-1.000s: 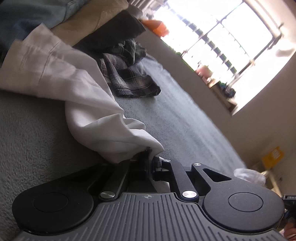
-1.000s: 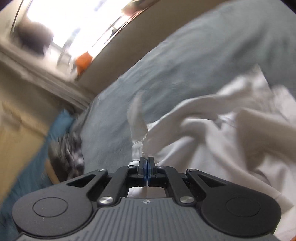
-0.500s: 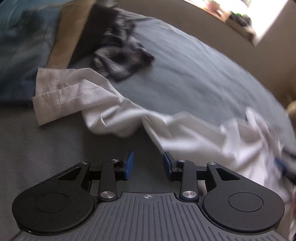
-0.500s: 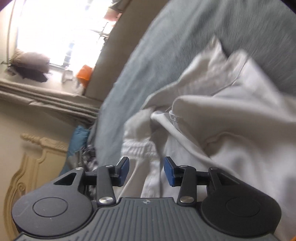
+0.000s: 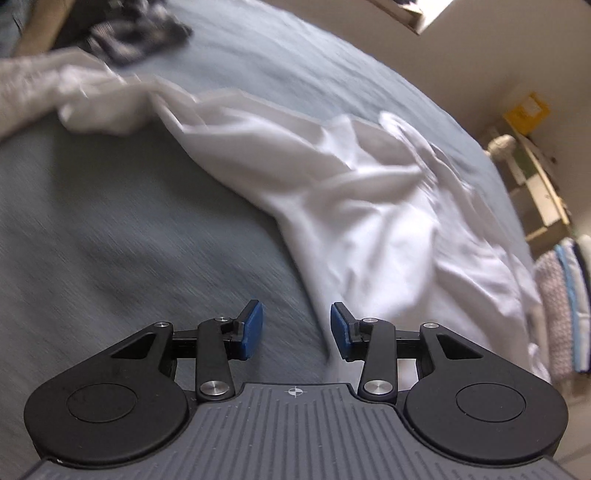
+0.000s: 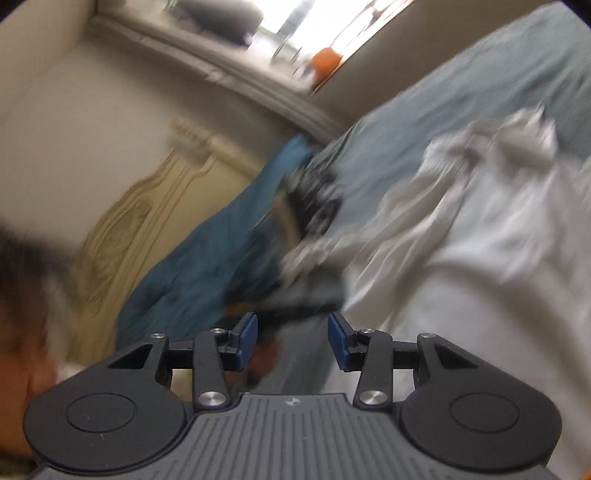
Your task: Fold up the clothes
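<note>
A crumpled white garment (image 5: 362, 206) lies spread over the grey-blue bed cover (image 5: 122, 229), running from the far left to the near right. My left gripper (image 5: 293, 325) hovers above the cover at the garment's near edge. Its jaws are opening and nothing is between them; the cloth lies just beyond the right pad (image 5: 338, 323). The right wrist view is heavily blurred. There my right gripper (image 6: 291, 336) stands open and empty in the air, with the white garment (image 6: 480, 251) off to its right.
A dark plaid garment (image 5: 140, 33) lies at the far end of the bed, next to blue bedding (image 6: 207, 258). A cream headboard (image 6: 140, 225) stands behind it. Shelves (image 5: 535, 177) and stacked folded clothes (image 5: 565, 314) stand to the right. A person's blurred head (image 6: 22, 295) is at the left edge.
Both grippers were shut on the white garment and have let it go. Both have pulled up and away from it; the right one has swung left towards the headboard.
</note>
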Tool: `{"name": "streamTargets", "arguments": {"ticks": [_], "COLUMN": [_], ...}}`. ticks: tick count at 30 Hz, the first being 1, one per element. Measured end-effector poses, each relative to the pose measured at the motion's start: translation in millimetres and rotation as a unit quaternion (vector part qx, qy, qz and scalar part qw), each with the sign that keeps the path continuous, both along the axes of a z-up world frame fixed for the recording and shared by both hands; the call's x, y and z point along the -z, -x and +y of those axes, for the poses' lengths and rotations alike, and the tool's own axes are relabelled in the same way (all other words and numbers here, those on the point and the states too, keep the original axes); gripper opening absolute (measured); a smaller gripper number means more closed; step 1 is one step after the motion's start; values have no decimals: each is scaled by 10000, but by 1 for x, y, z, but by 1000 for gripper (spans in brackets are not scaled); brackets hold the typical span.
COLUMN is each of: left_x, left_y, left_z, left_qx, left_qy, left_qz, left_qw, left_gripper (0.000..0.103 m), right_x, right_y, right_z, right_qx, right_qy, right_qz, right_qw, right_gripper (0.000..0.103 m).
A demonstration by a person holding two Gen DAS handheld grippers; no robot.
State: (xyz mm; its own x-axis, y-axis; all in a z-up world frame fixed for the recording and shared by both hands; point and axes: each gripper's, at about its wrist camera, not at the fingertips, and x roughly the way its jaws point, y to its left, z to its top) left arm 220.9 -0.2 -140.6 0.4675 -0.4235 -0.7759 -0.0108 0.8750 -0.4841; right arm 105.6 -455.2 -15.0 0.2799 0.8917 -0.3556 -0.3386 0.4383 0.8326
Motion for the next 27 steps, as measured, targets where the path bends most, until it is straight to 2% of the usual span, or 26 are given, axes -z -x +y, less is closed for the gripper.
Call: {"name": "streamTargets", "arguments": {"ticks": [3,5,7,10,12,13,16,21,25,27], "left_x": [-1,-2,-1,7,14,18,22,21,16,16], "left_y": [16,31,48,77,97,106,117,127,132,135], "left_z": [0,4,10,11,5,2,-10,-26,-41,-50], "left_qx": [215,368,602,1113,1500,1655,1787,2016,2291,2380], "left_qy": [236,392,569,711,704,677,504,195,-163,-342], "left_qz": [44,121,279,599,848,955,935,767,568,475], "left_qw": [9995,9985,9962,9894,9825,9792,9782,9763,9716,9695], "left_gripper": [40,41,42,48,50,50,50,50,48,47], "right_x": [24,42,56,72,76,78,87,108,123,126], "right_y": [38,58,74,88,90,89,81,69,59,56], "right_z": [28,44,50,49,51,51,54,47,57,68], "right_qx": [-187,-335,-550,-908,-1156,-1230,-1166,-445,-172,-190], "right_qy": [159,643,1394,1999,2056,2044,2109,2339,2333,2498], "right_qz": [373,530,450,549,533,528,588,702,475,304], "right_qw": [9990,9960,9877,9741,9703,9697,9687,9687,9711,9676], "right_gripper": [45,45,45,45,45,45,45,45,40,39]}}
